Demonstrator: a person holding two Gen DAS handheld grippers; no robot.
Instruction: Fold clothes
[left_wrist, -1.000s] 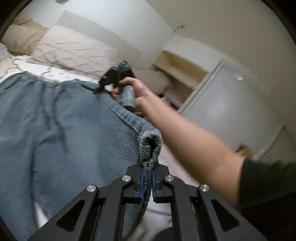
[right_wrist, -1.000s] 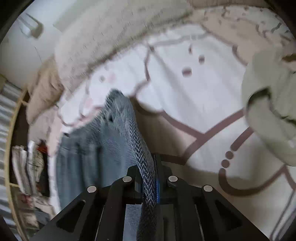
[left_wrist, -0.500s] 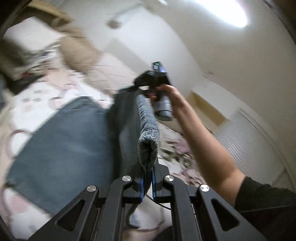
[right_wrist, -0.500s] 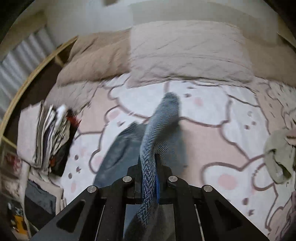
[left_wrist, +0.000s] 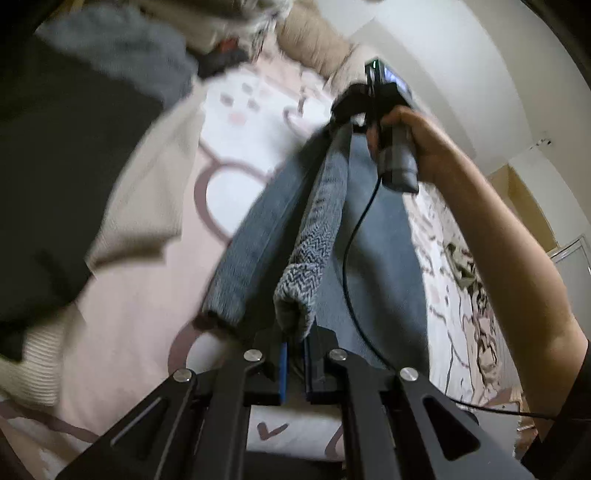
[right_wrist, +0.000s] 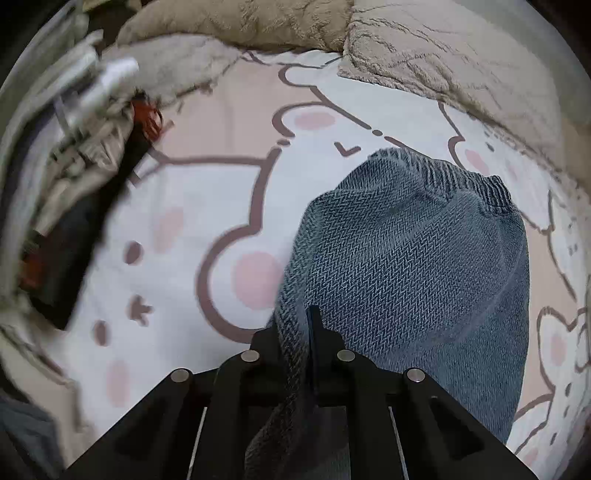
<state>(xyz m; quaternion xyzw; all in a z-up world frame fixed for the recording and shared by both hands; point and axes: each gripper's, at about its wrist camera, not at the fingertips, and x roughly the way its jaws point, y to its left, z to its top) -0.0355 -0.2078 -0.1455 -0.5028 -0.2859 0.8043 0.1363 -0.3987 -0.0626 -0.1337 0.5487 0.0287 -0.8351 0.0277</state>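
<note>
Left wrist, blue knit garment (left_wrist: 325, 206) stretched between left gripper (left_wrist: 295, 354) and right gripper (left_wrist: 354, 107), both clamping it.

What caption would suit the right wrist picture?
Right gripper shut on blue knit garment, which hangs over a cartoon bedsheet.

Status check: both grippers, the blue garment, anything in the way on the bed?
Left gripper shut on blue garment. Right gripper shut on it too. Garment doubled over bedsheet. Clothes pile alongside, apart.
</note>
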